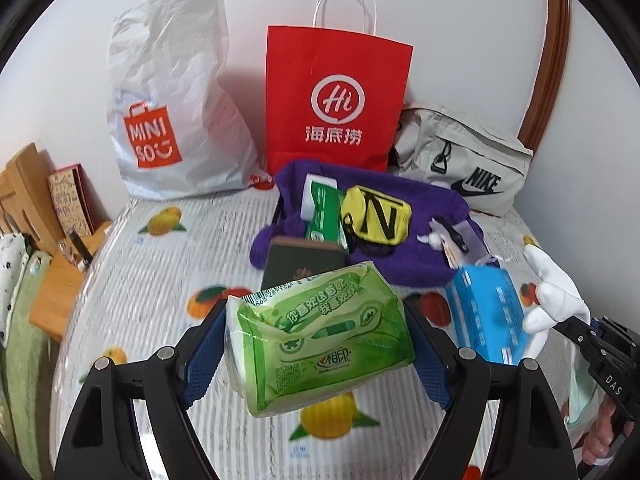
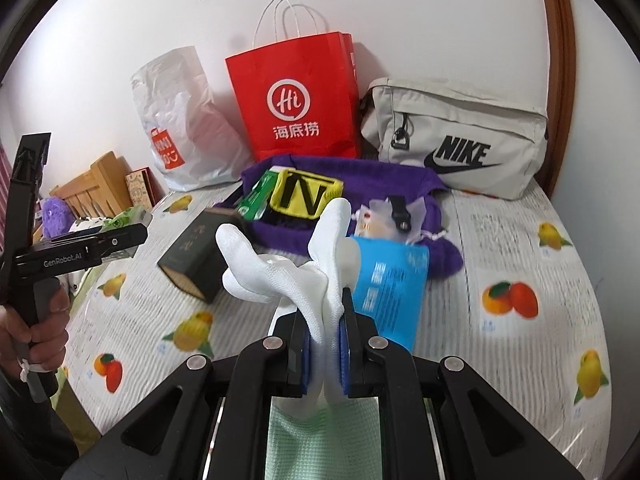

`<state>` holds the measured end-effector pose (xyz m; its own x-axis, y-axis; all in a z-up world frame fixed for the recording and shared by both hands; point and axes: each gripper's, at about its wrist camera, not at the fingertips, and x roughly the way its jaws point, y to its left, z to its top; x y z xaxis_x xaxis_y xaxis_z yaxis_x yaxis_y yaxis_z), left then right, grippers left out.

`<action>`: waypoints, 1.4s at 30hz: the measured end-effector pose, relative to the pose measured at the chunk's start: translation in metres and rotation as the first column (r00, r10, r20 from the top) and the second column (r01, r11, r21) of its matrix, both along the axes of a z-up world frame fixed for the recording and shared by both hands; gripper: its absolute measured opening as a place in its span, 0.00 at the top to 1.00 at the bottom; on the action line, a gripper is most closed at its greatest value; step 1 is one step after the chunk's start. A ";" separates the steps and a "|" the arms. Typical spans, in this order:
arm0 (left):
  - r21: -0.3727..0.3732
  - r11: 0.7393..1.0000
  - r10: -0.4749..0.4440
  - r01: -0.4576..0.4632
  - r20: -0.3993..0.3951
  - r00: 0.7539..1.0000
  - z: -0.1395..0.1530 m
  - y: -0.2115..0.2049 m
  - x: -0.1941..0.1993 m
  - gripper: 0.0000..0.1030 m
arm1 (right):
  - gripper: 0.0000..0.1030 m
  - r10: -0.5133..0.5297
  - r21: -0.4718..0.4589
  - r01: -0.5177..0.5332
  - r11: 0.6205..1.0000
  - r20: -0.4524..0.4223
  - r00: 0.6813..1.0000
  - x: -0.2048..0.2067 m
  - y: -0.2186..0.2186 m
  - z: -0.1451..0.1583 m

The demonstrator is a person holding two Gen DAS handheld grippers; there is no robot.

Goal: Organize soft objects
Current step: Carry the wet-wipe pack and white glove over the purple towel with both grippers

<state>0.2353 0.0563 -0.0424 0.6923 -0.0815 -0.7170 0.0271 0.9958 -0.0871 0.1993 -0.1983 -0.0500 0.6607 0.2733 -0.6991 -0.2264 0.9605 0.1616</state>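
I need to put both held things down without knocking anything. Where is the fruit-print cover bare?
Bare cover lies right of the purple cloth, below the Nike bag. Another bare patch lies left of the dark box, below the Miniso bag. The purple cloth itself is crowded.

Colours and prints around the purple cloth

Behind it: red paper bag with white logo, white plastic bag with orange logo, pale grey pouch with black lettering. On it: yellow pouch with black N. In front: green tissue pack, white glove, blue packet, dark box. Underneath: white sheet printed with orange and yellow fruit.
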 end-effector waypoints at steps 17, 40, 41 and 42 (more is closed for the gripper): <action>-0.002 1.000 -0.024 0.024 0.046 0.999 0.025 -0.004 0.091 0.21 | 0.89 -0.058 -0.007 0.058 0.998 0.069 0.996 0.107 -0.007 0.018; -0.035 0.997 -0.074 0.071 -0.093 0.993 -0.023 -0.021 0.212 0.20 | 0.89 -0.065 -0.052 0.061 0.997 -0.083 0.994 0.211 -0.010 -0.047; -0.039 0.997 -0.077 0.073 -0.100 0.992 -0.025 -0.021 0.216 0.20 | 0.89 -0.060 -0.055 0.055 0.997 -0.093 0.994 0.214 -0.010 -0.051; -0.047 0.996 -0.082 0.077 -0.112 0.990 -0.030 -0.024 0.222 0.20 | 0.89 -0.057 -0.056 0.051 0.997 -0.102 0.993 0.216 -0.009 -0.054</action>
